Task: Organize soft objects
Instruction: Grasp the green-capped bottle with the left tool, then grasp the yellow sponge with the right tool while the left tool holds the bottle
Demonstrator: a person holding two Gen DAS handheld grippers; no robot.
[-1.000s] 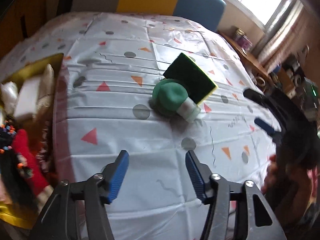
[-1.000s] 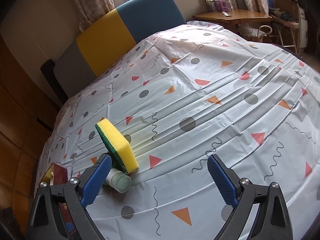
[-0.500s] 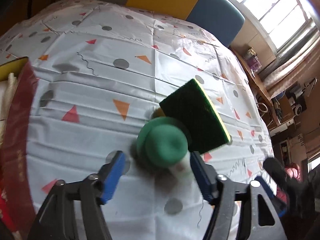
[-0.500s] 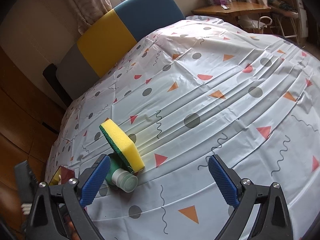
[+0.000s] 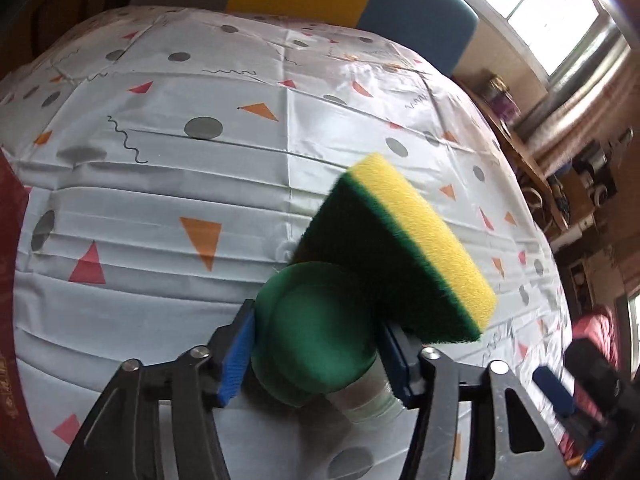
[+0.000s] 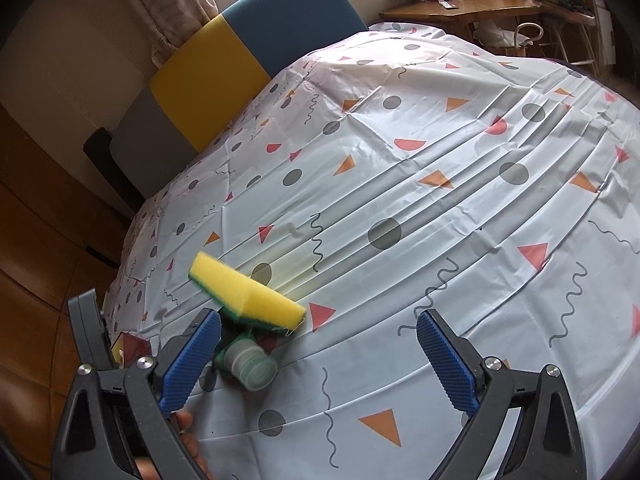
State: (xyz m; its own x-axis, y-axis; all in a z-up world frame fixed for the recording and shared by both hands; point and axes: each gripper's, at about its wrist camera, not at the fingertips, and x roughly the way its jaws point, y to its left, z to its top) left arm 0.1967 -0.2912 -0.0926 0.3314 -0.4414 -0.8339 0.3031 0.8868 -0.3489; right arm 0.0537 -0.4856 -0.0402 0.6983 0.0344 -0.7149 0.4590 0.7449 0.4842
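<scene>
I am seeing daylight pouring from a blown-out window (image 5: 560, 12), glaring off the cloth (image 5: 240, 184). Fisheye is bending both views, corners are darkening, and the sponge (image 5: 404, 256) is smearing slightly.

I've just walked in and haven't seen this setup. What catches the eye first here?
The yellow-and-green sponge, tilted up on a green round dish brush, sits right between the blue pads of the left tool, whose jaws are closing around the brush. Beneath lies a white tablecloth with triangles, dots and squiggles. The right tool is open, nothing in it.

Sponge brush (image 6: 248, 300) (perhaps lifted) beside tool (image 6: 316, 356)
</scene>
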